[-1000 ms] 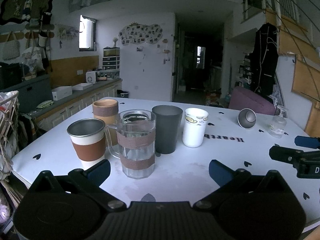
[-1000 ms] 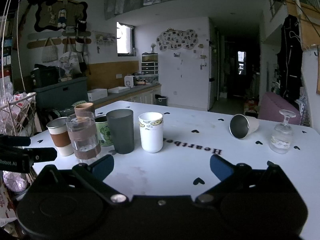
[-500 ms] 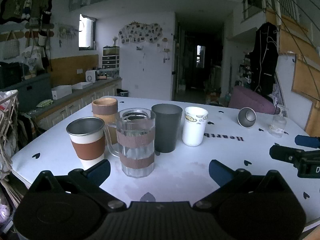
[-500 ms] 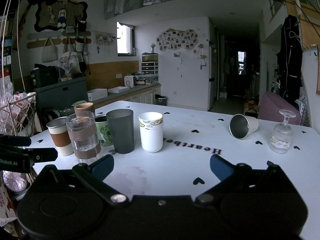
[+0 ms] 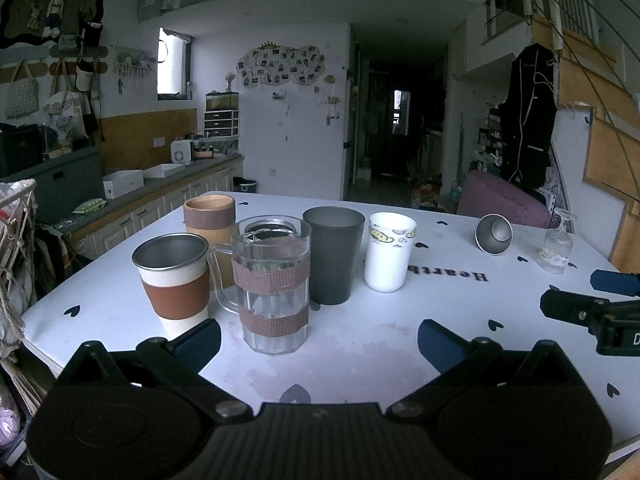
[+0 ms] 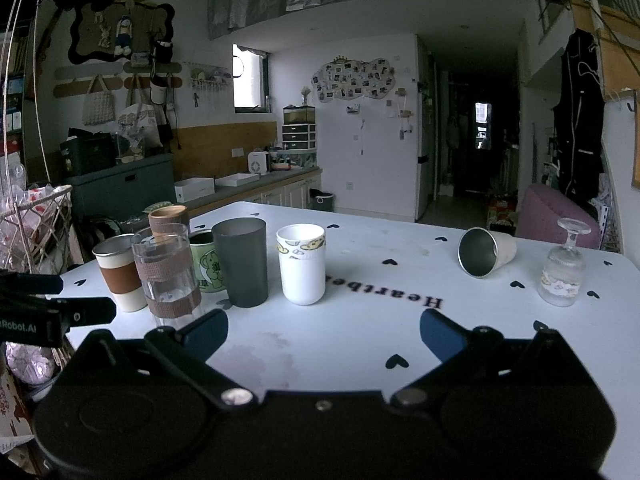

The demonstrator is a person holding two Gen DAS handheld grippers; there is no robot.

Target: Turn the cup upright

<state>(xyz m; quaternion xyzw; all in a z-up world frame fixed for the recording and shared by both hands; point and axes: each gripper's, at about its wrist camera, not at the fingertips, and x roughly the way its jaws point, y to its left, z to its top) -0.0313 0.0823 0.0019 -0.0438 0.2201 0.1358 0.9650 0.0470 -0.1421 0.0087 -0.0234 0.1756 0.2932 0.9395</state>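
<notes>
A metal-lined cream cup lies on its side at the far right of the white table, its mouth facing me; it also shows in the left wrist view. A stemmed glass stands upside down to its right, also in the left wrist view. My right gripper is open and empty, low over the near table, well short of both. My left gripper is open and empty, just in front of the glass mug.
A row of upright cups stands at the left: a brown-sleeved steel cup, a wooden cup, a dark grey tumbler, a white cup and a green mug. A wire basket is beyond the left edge.
</notes>
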